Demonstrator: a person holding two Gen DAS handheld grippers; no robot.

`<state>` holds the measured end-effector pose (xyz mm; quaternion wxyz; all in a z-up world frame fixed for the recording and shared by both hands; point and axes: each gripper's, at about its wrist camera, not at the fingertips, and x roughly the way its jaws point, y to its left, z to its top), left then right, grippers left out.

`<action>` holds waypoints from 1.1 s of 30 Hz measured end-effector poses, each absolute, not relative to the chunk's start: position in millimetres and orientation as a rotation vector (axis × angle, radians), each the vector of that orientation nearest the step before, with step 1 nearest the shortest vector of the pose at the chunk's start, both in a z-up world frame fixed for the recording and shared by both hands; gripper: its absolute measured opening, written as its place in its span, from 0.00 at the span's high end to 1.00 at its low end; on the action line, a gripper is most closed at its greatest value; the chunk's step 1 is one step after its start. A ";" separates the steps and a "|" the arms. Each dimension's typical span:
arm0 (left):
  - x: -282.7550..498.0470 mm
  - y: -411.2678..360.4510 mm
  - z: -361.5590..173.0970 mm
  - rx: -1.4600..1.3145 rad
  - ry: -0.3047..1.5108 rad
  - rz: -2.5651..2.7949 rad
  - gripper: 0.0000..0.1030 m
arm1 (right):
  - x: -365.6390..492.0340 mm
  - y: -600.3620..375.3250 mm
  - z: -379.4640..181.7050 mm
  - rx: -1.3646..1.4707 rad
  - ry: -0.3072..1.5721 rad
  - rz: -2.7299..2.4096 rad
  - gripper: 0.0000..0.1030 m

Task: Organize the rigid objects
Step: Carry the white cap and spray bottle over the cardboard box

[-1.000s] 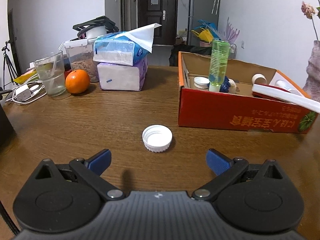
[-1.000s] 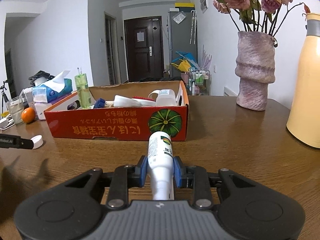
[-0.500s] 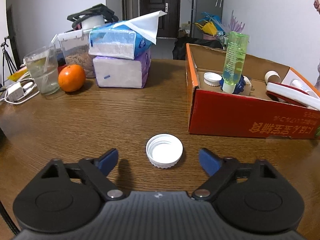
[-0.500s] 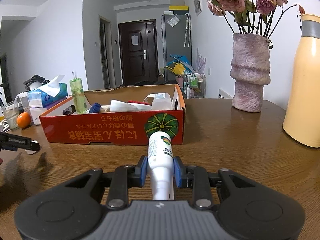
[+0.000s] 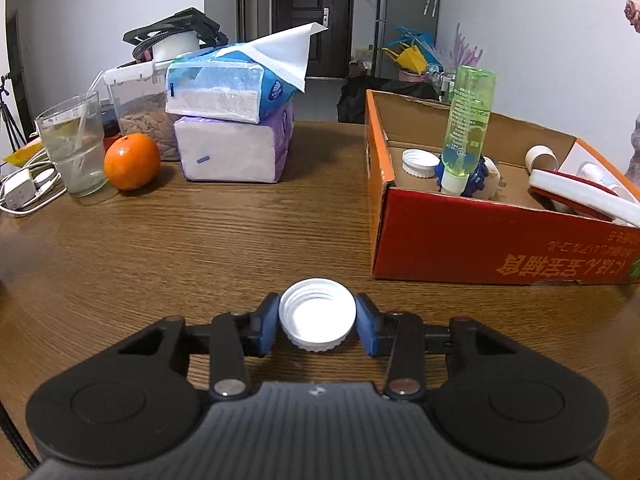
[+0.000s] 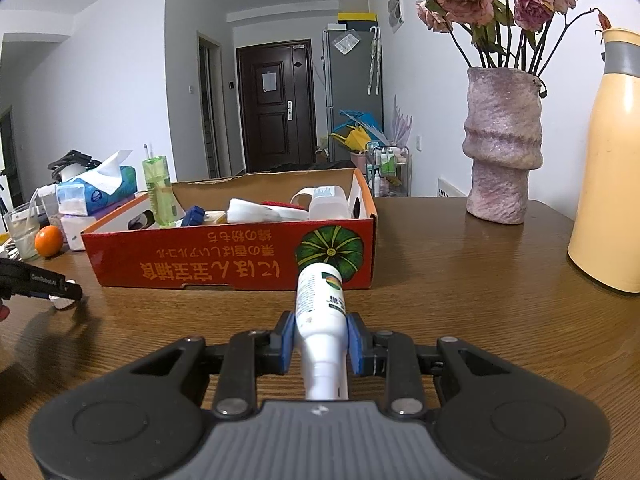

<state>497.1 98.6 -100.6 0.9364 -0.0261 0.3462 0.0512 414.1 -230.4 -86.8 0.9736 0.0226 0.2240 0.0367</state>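
White ribbed cap [image 5: 317, 315] lies open side up on the table, between my left gripper's [image 5: 317, 322] blue pads, which are closing on it. White bottle [image 6: 321, 300] with a green-marked label is clamped in my right gripper [image 6: 321, 338], base pointing at the red cardboard box [image 6: 236, 268], neck toward me.

Both cameras sit low over the wooden worktop [image 5: 200, 248], each looking forward along its own jaws toward the dark door at 12 o'clock. Both views share the red box [image 5: 480, 248] [image 6: 224, 264]: at 2 o'clock for the left, at 11 o'clock for the right.
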 end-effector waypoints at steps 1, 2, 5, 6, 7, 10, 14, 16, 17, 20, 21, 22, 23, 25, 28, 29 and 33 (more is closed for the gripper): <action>496.5 97.9 -100.3 -0.050 0.705 0.102 0.60 | 414.1 -230.5 -86.7 0.046 0.452 0.074 0.74; 495.7 97.3 -99.8 -0.049 0.703 0.101 0.60 | 414.0 -230.6 -86.7 0.046 0.452 0.074 0.74; 492.2 96.2 -97.5 -0.043 0.689 0.100 0.60 | 413.9 -229.2 -87.0 0.048 0.450 0.075 0.74; 490.4 95.7 -96.7 -0.043 0.684 0.100 0.60 | 413.7 -228.8 -87.0 0.049 0.449 0.075 0.74; 488.3 94.9 -95.5 -0.042 0.679 0.098 0.60 | 413.3 -228.5 -86.8 0.051 0.447 0.077 0.74; 481.8 91.3 -92.0 -0.032 0.659 0.099 0.60 | 411.7 -228.5 -85.8 0.054 0.442 0.081 0.74; 472.2 85.7 -85.0 -0.025 0.629 0.091 0.60 | 409.8 -228.7 -83.9 0.058 0.435 0.086 0.74; 466.8 82.4 -81.4 -0.021 0.614 0.087 0.60 | 408.2 -229.1 -82.7 0.061 0.430 0.089 0.74; 464.0 80.4 -79.3 -0.018 0.606 0.082 0.60 | 407.5 -229.0 -82.1 0.062 0.428 0.091 0.74; 454.9 73.6 -73.7 -0.015 0.583 0.071 0.60 | 404.8 -227.7 -80.3 0.063 0.420 0.097 0.74; 452.0 71.3 -72.0 -0.017 0.579 0.061 0.60 | 403.6 -227.3 -79.6 0.066 0.417 0.100 0.74; 449.3 69.0 -70.3 -0.017 0.578 0.050 0.60 | 402.5 -227.2 -78.8 0.067 0.414 0.103 0.74; 446.0 66.5 -68.4 -0.021 0.574 0.036 0.60 | 401.1 -226.9 -77.9 0.069 0.410 0.106 0.74; 440.5 62.5 -65.5 -0.029 0.568 0.016 0.60 | 399.0 -226.2 -75.9 0.071 0.404 0.113 0.74; 430.3 53.5 -60.4 -0.026 0.553 -0.007 0.60 | 394.7 -224.5 -73.2 0.074 0.393 0.125 0.74; 426.9 50.7 -58.5 -0.025 0.548 -0.012 0.60 | 393.0 -224.0 -72.2 0.075 0.389 0.129 0.74; 414.6 39.8 -51.5 -0.023 0.524 -0.037 0.60 | 386.4 -221.0 -68.3 0.077 0.375 0.145 0.74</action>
